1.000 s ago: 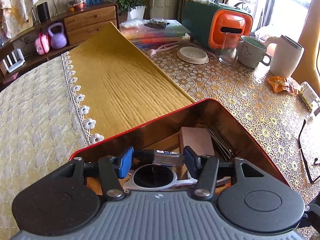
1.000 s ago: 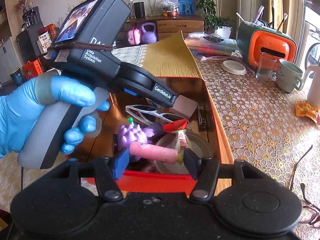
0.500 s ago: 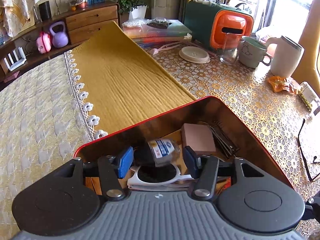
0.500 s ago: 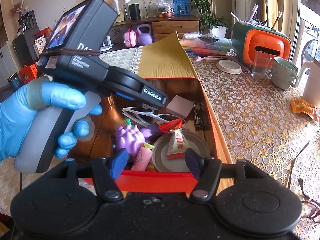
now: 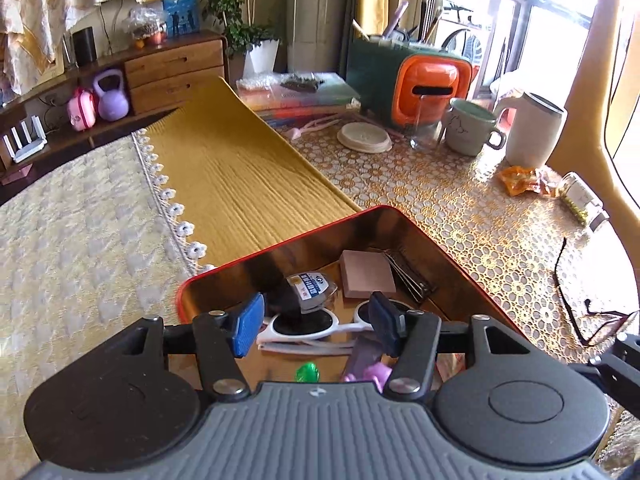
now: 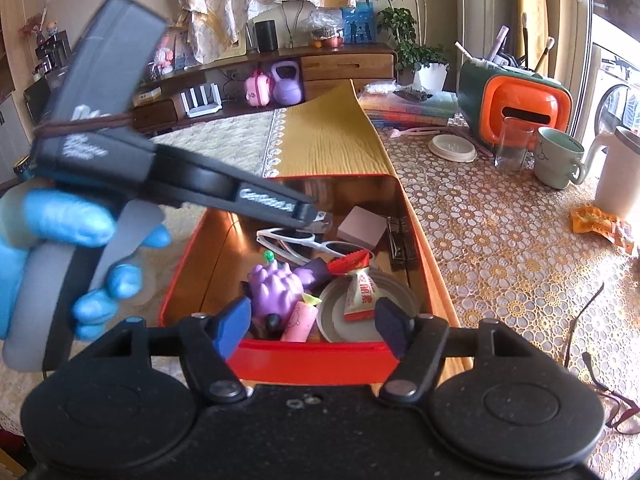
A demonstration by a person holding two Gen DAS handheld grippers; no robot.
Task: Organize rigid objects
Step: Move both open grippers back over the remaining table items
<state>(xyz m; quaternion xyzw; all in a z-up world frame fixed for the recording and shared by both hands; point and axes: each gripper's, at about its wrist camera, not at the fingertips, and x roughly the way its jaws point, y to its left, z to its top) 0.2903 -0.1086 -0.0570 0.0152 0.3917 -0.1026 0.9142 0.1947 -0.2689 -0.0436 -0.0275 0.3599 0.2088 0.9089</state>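
A red box [image 5: 280, 242] holds white sunglasses [image 5: 296, 326], a pink block [image 5: 366, 274] and black clips [image 5: 408, 276]. A small labelled bottle [image 5: 310, 288] lies loose on the sunglasses. My left gripper [image 5: 316, 328] hovers above it with its jaws opening and nothing between the pads. From the right wrist view, a blue-gloved hand [image 6: 60, 224] holds the left gripper [image 6: 320, 220] over the box [image 6: 312, 356]. My right gripper [image 6: 314, 326] hangs at the box's near wall, jaws opening and empty. Below it a pink cylinder [image 6: 300, 320] lies beside a purple toy [image 6: 276, 284] and a round lid [image 6: 360, 320] carrying a candy packet [image 6: 360, 294].
Folded eyeglasses [image 6: 600, 380] lie on the lace tablecloth right of the box. A yellow cloth [image 5: 240, 176] stretches away behind it. Further back stand a glass [image 6: 514, 142], a mug [image 6: 560, 158], a white kettle [image 5: 532, 136] and an orange and green container [image 6: 516, 108].
The left gripper let go of the small bottle, which now lies in the box, and drew up and back. The right gripper released the pink cylinder, which dropped beside the purple toy.
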